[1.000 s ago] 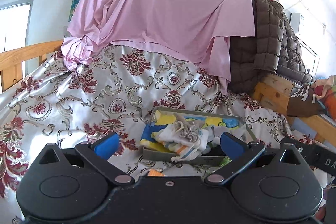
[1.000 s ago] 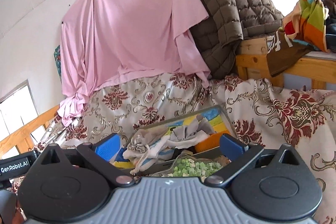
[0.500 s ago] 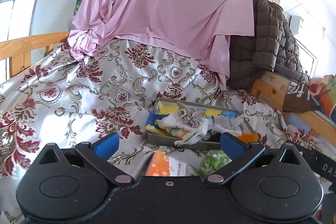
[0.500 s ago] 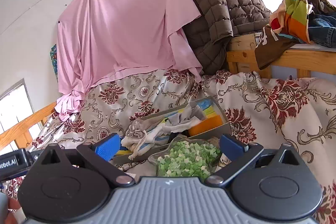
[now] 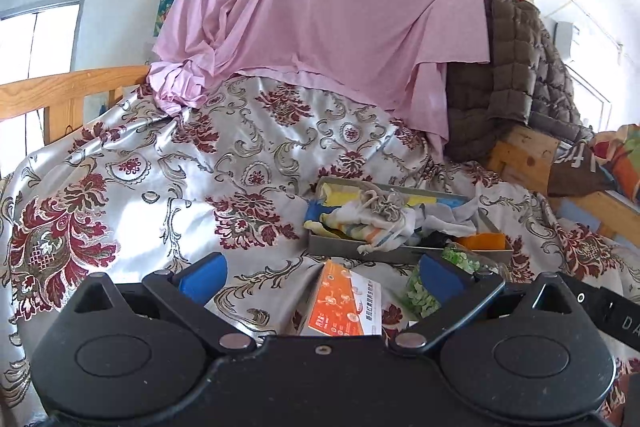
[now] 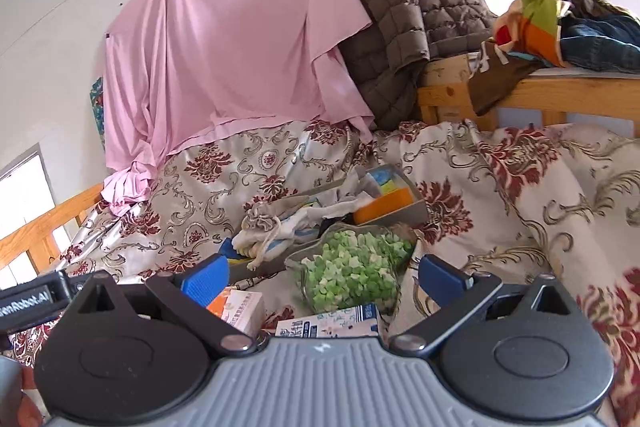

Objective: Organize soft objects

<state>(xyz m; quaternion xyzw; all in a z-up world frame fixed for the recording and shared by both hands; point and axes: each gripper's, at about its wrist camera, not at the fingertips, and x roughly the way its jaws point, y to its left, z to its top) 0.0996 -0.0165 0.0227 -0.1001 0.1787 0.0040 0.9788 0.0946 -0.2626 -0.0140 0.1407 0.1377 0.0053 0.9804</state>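
Both grippers have been drawn back since the earlier frames, so that more of the bedspread and the items near the cameras are now seen: an orange and white box has come fully into the left wrist view, and a blue and white carton has appeared at the bottom of the right wrist view.

In the left wrist view, a wooden bed rail [image 5: 72, 89] is seen at the far left, and a floral satin bedspread [image 5: 168, 179] fills the left and centre. The left gripper [image 5: 322, 273] is held released, its blue pads wide apart with nothing between them but the orange and white box [image 5: 346, 305] lying on the cloth below. Right of centre, a grey tray [image 5: 360, 251] is set on the bedspread, with the soft objects heaped in it: a knitted drawstring pouch [image 5: 382, 205] on top of crumpled cloths [image 5: 360, 223], and an orange sponge [image 5: 482, 241] at its right end. A brown quilted jacket [image 5: 516, 75] is draped at the upper right.

In the right wrist view, a pink sheet [image 6: 224, 67] is hung at the upper left. The right gripper [image 6: 322, 273] is likewise released and empty-handed. Between its pads, a glass dish of green pieces [image 6: 356, 267] is seen, just in front of the tray [image 6: 412, 213]. The pouch [image 6: 260, 221] lies at the tray's left end. The blue and white carton [image 6: 330, 323] is at bottom centre. Folded clothes [image 6: 568, 23] are piled at the upper right.
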